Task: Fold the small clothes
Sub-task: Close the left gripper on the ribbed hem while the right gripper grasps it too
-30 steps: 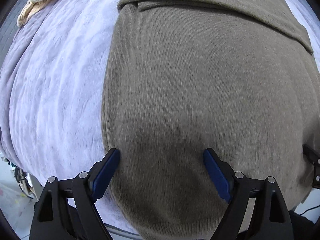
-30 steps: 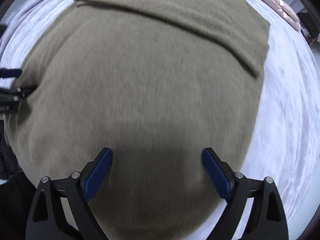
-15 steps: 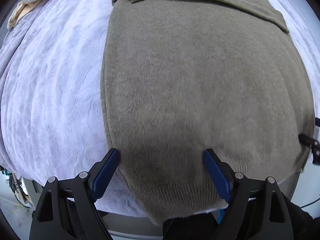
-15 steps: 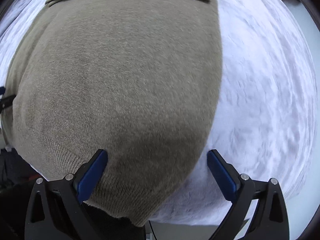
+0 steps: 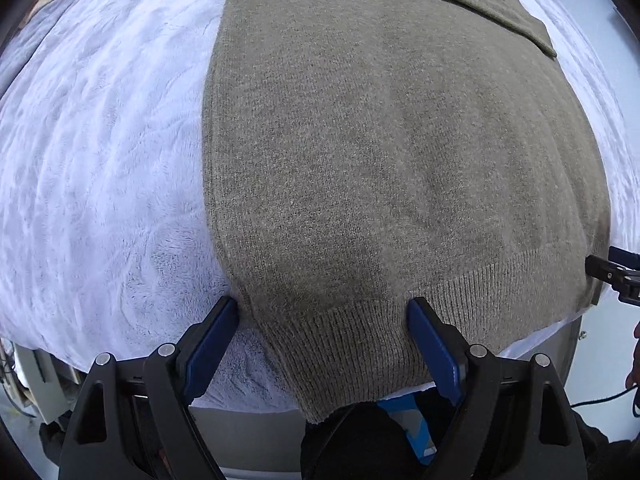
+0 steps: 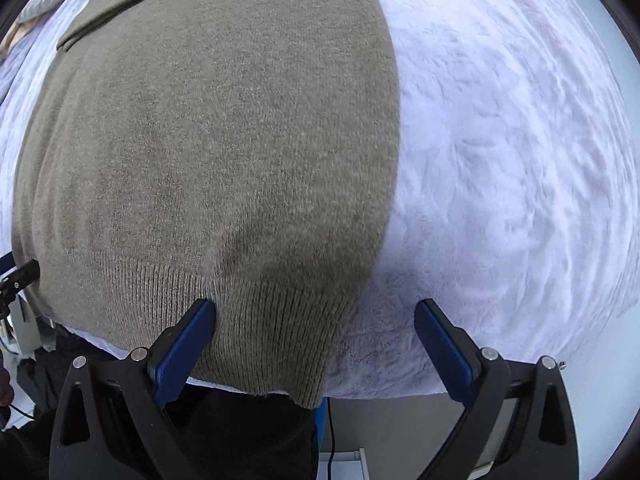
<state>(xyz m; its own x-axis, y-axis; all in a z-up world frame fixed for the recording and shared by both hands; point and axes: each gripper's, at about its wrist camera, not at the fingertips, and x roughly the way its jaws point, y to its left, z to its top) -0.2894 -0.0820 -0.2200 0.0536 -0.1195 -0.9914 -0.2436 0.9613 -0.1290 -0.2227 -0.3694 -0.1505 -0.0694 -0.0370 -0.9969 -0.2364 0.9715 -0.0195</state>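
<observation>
An olive-brown knit sweater (image 5: pixel 380 152) lies flat on a white fleece blanket (image 5: pixel 100 160), with a folded band across its far end. Its ribbed hem hangs slightly over the near edge. My left gripper (image 5: pixel 324 320) is open over the hem's left corner, blue pads either side of it. My right gripper (image 6: pixel 316 324) is open over the hem's right corner of the same sweater (image 6: pixel 224 140). Each gripper's tip shows at the edge of the other's view: the right one (image 5: pixel 612 272), the left one (image 6: pixel 20 276).
The blanket (image 6: pixel 500 160) covers the surface on both sides of the sweater. The surface's near edge (image 5: pixel 248 420) runs just under both grippers. A cream knitted item (image 5: pixel 48 4) lies at the far left corner.
Both grippers have drawn back toward the near edge, from over the sweater's middle to its ribbed hem, and spread toward its two corners. Both stay open.
</observation>
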